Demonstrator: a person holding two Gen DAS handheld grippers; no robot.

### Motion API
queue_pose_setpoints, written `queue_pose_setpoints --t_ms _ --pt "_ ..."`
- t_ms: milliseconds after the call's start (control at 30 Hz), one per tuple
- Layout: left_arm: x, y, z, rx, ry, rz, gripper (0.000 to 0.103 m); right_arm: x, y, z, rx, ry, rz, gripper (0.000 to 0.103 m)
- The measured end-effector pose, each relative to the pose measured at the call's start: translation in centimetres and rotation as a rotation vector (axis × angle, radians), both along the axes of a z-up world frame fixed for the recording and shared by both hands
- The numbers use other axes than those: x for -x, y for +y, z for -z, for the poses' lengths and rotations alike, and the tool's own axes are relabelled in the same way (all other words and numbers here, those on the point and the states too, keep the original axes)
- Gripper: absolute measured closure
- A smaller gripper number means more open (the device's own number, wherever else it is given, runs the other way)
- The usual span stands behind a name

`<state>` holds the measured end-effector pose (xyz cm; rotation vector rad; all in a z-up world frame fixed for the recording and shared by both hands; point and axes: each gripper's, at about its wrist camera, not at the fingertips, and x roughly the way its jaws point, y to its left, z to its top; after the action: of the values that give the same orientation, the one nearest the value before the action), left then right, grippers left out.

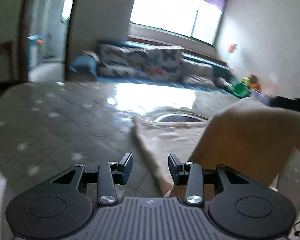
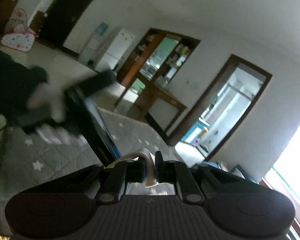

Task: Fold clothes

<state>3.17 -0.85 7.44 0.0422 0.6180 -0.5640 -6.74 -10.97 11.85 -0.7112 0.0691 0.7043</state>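
Beige garment [image 1: 176, 138], soft and creased, spread flat on grey star-printed quilted mat [image 1: 56, 120], one corner lifted and folded over at right. Left gripper [image 1: 150, 169] low and level above the cloth's edge, jaws spread, nothing between them. Right gripper [image 2: 150, 169] tilted upward, jaws pinching a pale fold of the fabric. Blurred hand [image 2: 48, 100] on a black handle beyond.

Looked like a home living room: patterned sofa [image 1: 140, 60] under a wide window [image 1: 176, 10], star-print quilt [image 1: 50, 120], white fridge [image 2: 118, 50], wooden shelves [image 2: 158, 60], toys [image 1: 248, 84].
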Motion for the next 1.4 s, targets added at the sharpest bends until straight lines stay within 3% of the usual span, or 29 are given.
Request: queue_pose_setpoints --t_ms 267,600,667,767,867,933,1067,1133,1267,1333,1400 --pt "-6.9 -2.8 1.1 -0.050 0.060 0.354 0.062 -0.6 0.9 -1.7 -0.044 0.006 -0.046 0.095" --pt "-8.0 0.1 4.2 -0.169 0.029 0.211 0.059 -3.1 1.0 -1.4 -0.035 0.036 0.003 0.095" --pt "-7.9 2.6 4.0 -0.111 0.037 0.084 0.059 -3.8 1.0 -1.4 -0.039 0.050 0.011 0.095" --pt "-5.5 7.3 2.1 0.076 0.019 -0.049 0.059 -3.9 1.4 -1.1 -0.028 0.055 0.001 0.095" --pt "-1.0 10.5 -0.1 0.245 -0.047 -0.091 0.054 -3.8 2.0 -0.9 -0.015 0.051 -0.015 0.095" --pt "2.9 11.1 -1.3 0.289 -0.114 -0.079 0.047 -3.6 2.5 -0.8 -0.011 0.052 -0.024 0.095" --pt "8.3 8.8 -1.7 0.209 -0.219 -0.024 0.032 -3.0 3.9 -0.6 0.026 0.034 -0.064 0.095" --pt "10.9 7.5 -1.8 0.164 -0.271 0.004 0.031 -2.4 4.9 -0.4 0.058 0.027 -0.092 0.095" --pt "12.5 5.0 -0.7 0.028 -0.321 -0.003 0.031 -1.4 6.4 -0.3 0.114 0.029 -0.135 0.093" --pt "12.6 4.3 -0.2 -0.020 -0.343 -0.014 0.036 -1.0 6.9 -0.2 0.140 0.036 -0.159 0.092" --pt "12.3 3.9 0.0 -0.023 -0.358 -0.024 0.050 -0.5 7.5 -0.1 0.152 0.039 -0.188 0.088"
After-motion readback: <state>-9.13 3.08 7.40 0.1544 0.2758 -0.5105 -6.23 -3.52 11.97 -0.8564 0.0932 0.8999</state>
